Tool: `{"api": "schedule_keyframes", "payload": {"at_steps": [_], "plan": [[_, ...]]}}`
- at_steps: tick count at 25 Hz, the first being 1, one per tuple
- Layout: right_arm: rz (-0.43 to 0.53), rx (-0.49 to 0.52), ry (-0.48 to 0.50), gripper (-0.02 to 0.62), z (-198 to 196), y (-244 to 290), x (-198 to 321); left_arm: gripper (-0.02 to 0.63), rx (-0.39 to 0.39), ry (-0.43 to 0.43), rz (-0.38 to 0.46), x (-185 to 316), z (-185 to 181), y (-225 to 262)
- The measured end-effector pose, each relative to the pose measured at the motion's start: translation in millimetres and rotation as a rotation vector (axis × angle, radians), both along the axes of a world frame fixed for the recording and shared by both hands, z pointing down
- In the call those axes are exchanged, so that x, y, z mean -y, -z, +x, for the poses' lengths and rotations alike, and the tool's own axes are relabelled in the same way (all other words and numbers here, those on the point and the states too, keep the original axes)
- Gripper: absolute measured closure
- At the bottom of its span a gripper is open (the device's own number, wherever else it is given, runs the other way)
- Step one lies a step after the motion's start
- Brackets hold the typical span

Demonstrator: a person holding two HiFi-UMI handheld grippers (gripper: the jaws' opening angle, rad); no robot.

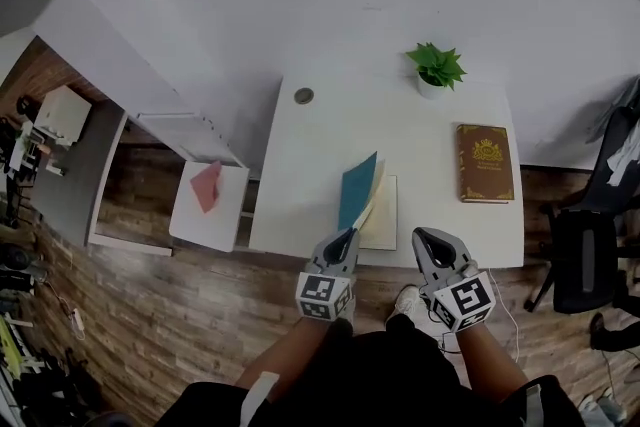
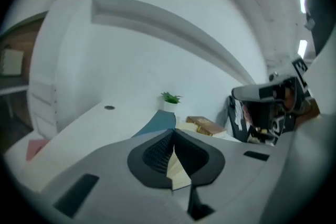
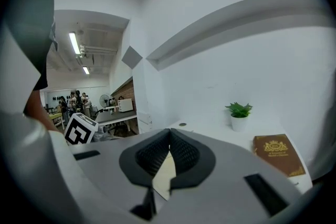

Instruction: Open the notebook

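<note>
**Cover up, pinched in L jaws**

Seen near front edge of white table (image 1: 320,145), roughly mid-width: notebook (image 1: 382,220), just ahead of both grippers. Blue cover (image 1: 358,190) raised steeply off the cream pages, rest of the book flat on the tabletop.

L gripper (image 1: 346,238): shut tight on the cover's near corner, w/ a thin wad of cream pages pinched in along w/ it; plain in left gripper view.

R gripper (image 1: 428,237): just right of the notebook at table's front edge, apart from it in head view. Tips pressed together, nothing seen gripped. Cream sliver in the gap behind tips, can't tell what.

Further right, flat and well apart from the notebook: brown book (image 1: 485,163) w/ gold crest. At back of table: potted plant (image 1: 436,68).
</note>
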State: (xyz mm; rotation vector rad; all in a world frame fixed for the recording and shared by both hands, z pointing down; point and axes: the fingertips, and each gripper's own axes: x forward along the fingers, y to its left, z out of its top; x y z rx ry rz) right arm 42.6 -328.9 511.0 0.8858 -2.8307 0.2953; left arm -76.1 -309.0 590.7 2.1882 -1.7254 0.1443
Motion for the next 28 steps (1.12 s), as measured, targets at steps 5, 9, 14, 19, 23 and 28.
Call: {"api": "schedule_keyframes", "payload": {"at_steps": [5, 9, 14, 19, 23, 28], "plan": [[0.006, -0.009, 0.046, 0.592, -25.7, 2.3, -2.6, 0.594, -0.285, 0.231, -0.016, -19.1, -55.1, -2.2], [0.008, -0.016, 0.077, 0.592, -42.7, 2.4, -7.8, 0.595, -0.432, 0.387, -0.061, -38.3, -92.3, -23.4], [0.012, -0.021, 0.093, 0.592, -54.8, 2.8, -11.0, 0.598, -0.508, 0.523, -0.101, -56.3, -131.5, -49.6], [0.010, -0.031, 0.088, 0.592, -57.2, -1.2, -12.0, 0.598, -0.484, 0.585, -0.144, -61.1, -160.3, -72.5], [0.003, -0.040, 0.079, 0.592, -58.9, -3.9, -11.7, 0.598, -0.492, 0.614, -0.230, -69.2, -166.7, -104.9], [0.002, -0.043, 0.066, 0.592, -57.5, -4.1, -10.6, 0.589, -0.464, 0.623, -0.289, -78.3, -161.3, -131.5]]}}
